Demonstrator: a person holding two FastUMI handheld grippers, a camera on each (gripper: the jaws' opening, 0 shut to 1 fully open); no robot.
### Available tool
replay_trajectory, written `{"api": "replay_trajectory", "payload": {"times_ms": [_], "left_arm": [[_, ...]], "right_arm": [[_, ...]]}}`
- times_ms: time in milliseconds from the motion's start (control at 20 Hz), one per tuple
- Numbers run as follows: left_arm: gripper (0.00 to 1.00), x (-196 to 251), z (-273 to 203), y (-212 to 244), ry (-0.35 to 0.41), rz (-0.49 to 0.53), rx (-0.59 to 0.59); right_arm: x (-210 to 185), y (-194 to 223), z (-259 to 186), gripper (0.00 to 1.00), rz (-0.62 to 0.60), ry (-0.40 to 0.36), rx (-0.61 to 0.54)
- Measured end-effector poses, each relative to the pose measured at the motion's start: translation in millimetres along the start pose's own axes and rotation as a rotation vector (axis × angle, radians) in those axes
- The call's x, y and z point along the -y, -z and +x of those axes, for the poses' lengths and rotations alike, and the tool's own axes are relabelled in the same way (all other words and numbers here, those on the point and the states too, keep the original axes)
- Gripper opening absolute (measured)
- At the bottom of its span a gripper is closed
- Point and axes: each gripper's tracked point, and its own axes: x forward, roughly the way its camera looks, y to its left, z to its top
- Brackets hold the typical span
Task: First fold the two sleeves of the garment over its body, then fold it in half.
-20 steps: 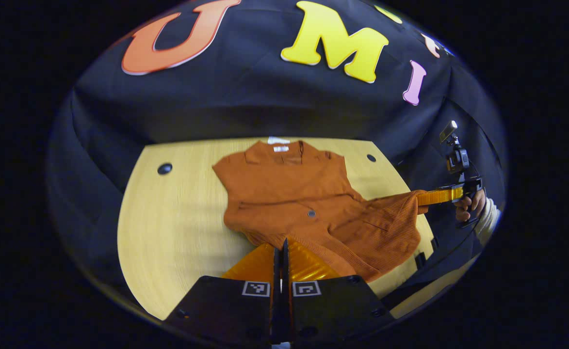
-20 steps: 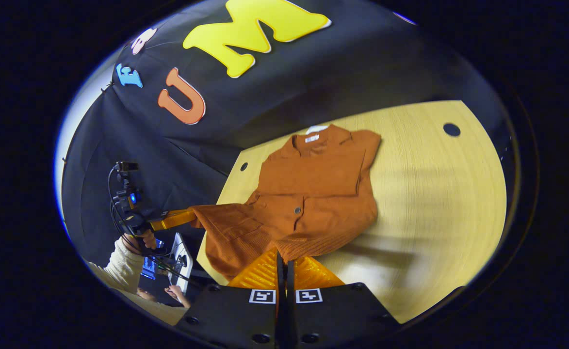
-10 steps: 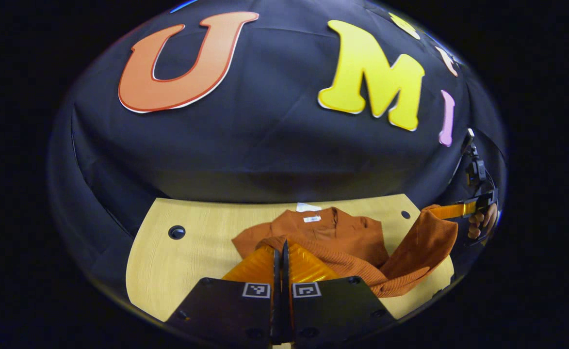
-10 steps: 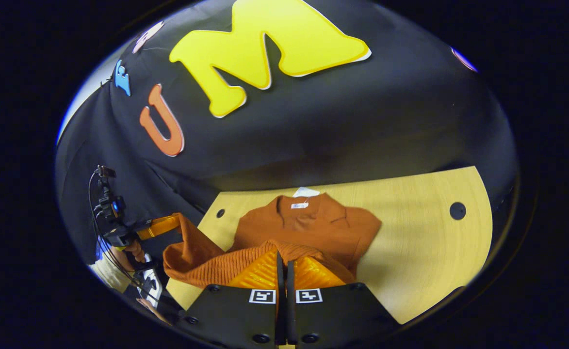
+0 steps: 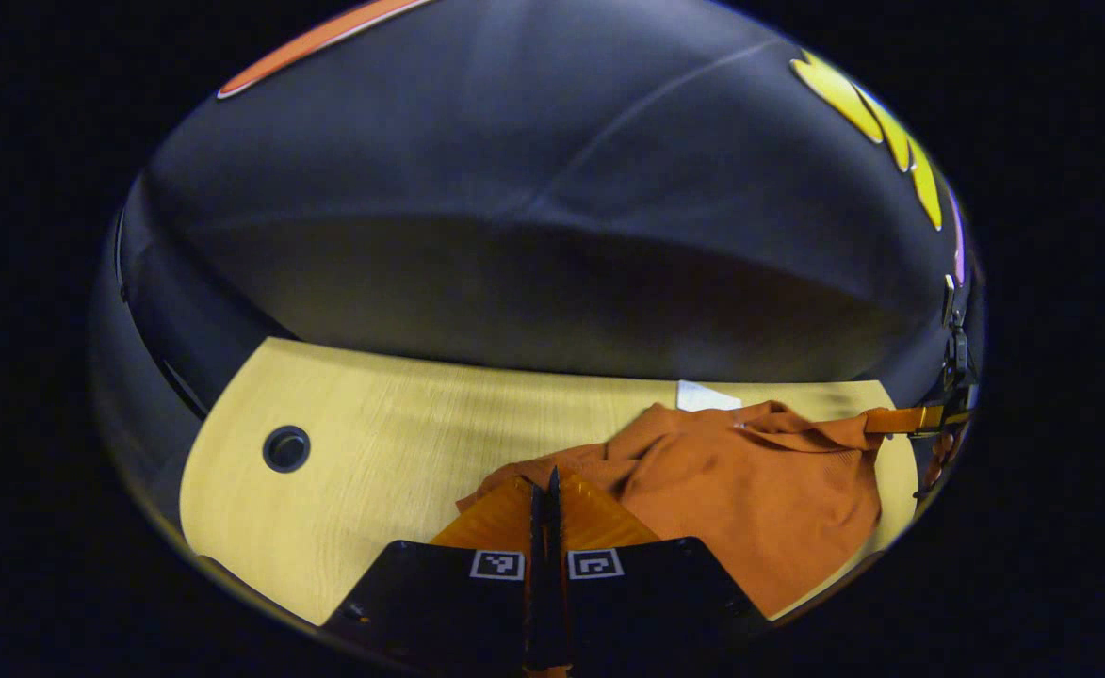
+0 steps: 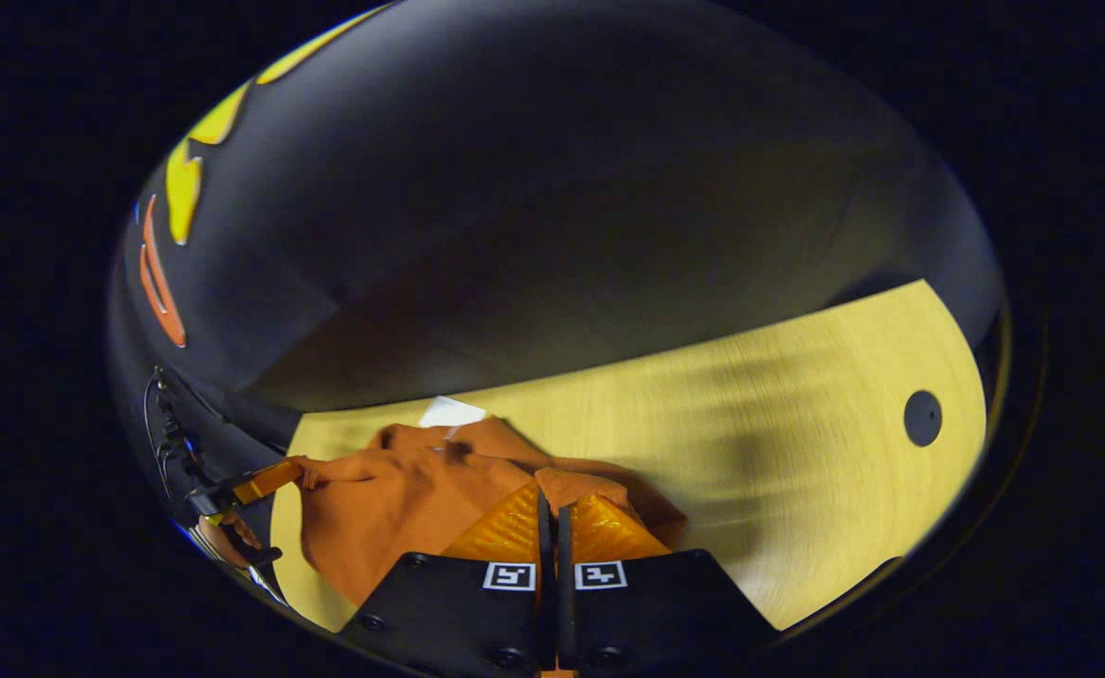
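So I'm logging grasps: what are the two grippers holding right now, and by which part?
Both hold the orange garment by its hem edge: the left gripper and the right gripper each have their fingers shut on it.

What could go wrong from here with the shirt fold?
1. Both grippers, left and right, pinch corners of the shirt carried toward the collar end; opening the jaws unevenly would probably skew the fold.
2. The cloth looks bunched and wrinkled, so it may land lumpy unless pulled taut first.
3. The shirt lies close to the table edge at the far wall, by the white tag; overshooting might drag it off.
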Motion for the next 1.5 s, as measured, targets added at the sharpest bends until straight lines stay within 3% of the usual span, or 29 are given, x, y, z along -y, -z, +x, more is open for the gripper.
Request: {"api": "replay_trajectory", "payload": {"times_ms": [100, 300, 650, 850, 1000, 1100, 1150, 1200, 1250, 1300, 1350, 1500], "left_arm": [[0.03, -0.3, 8.8, 11.5, 0.008, -0.023, -0.015], [0.03, 2.3, -0.1, -3.7, 0.063, -0.070, 0.043], [0.02, 11.1, -1.3, -9.2, 0.093, -0.050, 0.052], [0.10, 23.5, -0.5, -12.5, 0.150, -0.080, 0.065], [0.62, 41.7, 5.1, -6.7, 0.182, -0.044, 0.036], [0.97, 52.8, 10.3, -3.5, 0.191, -0.006, 0.024], [0.87, 58.6, 11.1, -2.4, 0.213, 0.001, 0.025], [0.83, 66.8, 18.6, -0.6, 0.234, 0.004, 0.029], [0.98, 69.0, 13.5, -7.2, 0.235, 0.015, 0.041], [0.87, 68.0, 9.0, -13.2, 0.220, 0.026, 0.056], [0.98, 69.2, 3.2, -21.1, 0.211, 0.029, 0.075], [0.98, 67.8, -25.3, -40.5, 0.188, 0.010, 0.123]], "right_arm": [[3.7, 4.7, 19.2, 0.01, 0.057, -0.018, 0.002], [-0.8, -5.5, 4.8, 0.04, 0.103, -0.062, 0.052], [-14.8, -20.4, -2.4, 0.03, 0.146, -0.090, 0.085], [-22.9, -29.0, -7.5, 0.13, 0.182, -0.130, 0.113], [-28.0, -35.4, -11.1, 0.64, 0.186, -0.130, 0.123], [-29.6, -39.8, -16.4, 0.64, 0.173, -0.128, 0.136], [-31.1, -43.5, -16.6, 0.65, 0.165, -0.124, 0.152], [-30.4, -50.4, -21.0, 0.74, 0.158, -0.112, 0.171], [-34.6, -53.5, -23.8, 0.82, 0.153, -0.114, 0.191], [-38.4, -56.2, -28.9, 0.91, 0.147, -0.117, 0.205], [-39.8, -58.4, -35.9, 0.90, 0.135, -0.114, 0.211], [-50.4, -69.7, -64.5, 0.93, 0.048, -0.096, 0.238]]}}
